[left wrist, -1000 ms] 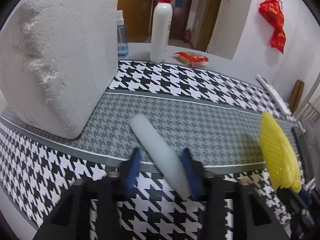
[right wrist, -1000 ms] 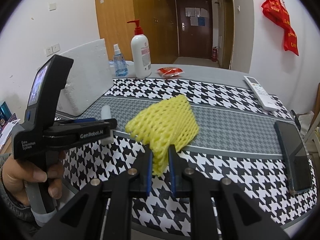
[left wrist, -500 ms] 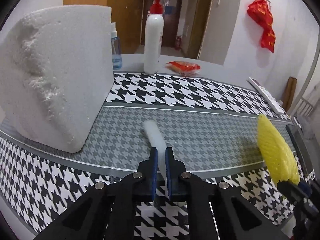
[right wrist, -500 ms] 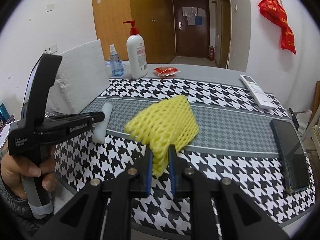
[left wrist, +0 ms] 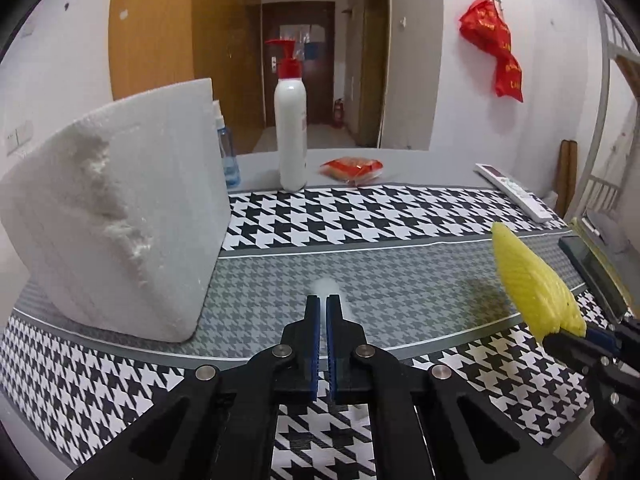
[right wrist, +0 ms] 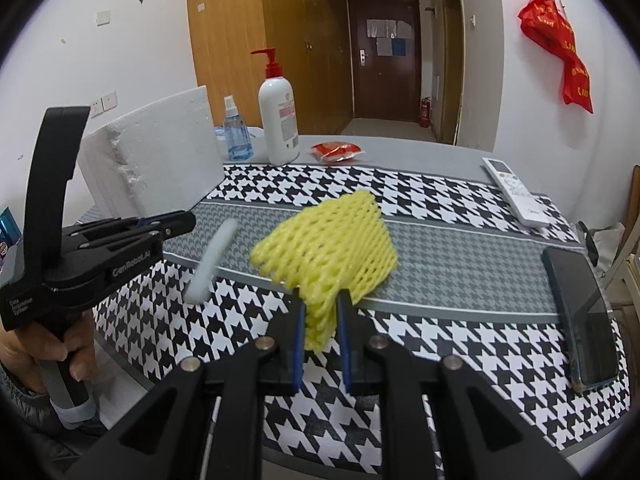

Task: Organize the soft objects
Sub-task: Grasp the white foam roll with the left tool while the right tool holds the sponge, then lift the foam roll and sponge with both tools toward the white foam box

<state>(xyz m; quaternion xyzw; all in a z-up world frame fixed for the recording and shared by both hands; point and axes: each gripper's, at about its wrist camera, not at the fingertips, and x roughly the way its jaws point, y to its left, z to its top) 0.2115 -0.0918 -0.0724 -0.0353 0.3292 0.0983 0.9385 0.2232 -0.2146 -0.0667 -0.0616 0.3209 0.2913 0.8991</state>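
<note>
A second ago my left fingers [left wrist: 322, 308] stood spread around the white foam stick [right wrist: 212, 264]; now they are pressed together, and the stick shows blurred and tilted just off their tips at 12 o'clock, apart from them in the right wrist view. My right fingers [right wrist: 320, 308] keep pinching the yellow foam net [right wrist: 332, 240] above the worktop [right wrist: 440, 264], stick at its 9 o'clock. I count one stick, one net, one foam block [right wrist: 160, 152] and two bottles.

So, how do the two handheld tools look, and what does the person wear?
Both tools are matte black with blue pads and silver rivets. The left tool has a tall black back piece, white lettering on its side and a grey-banded handle. The right tool looks alike. A dark grey sleeve shows. No cables are visible.
</note>
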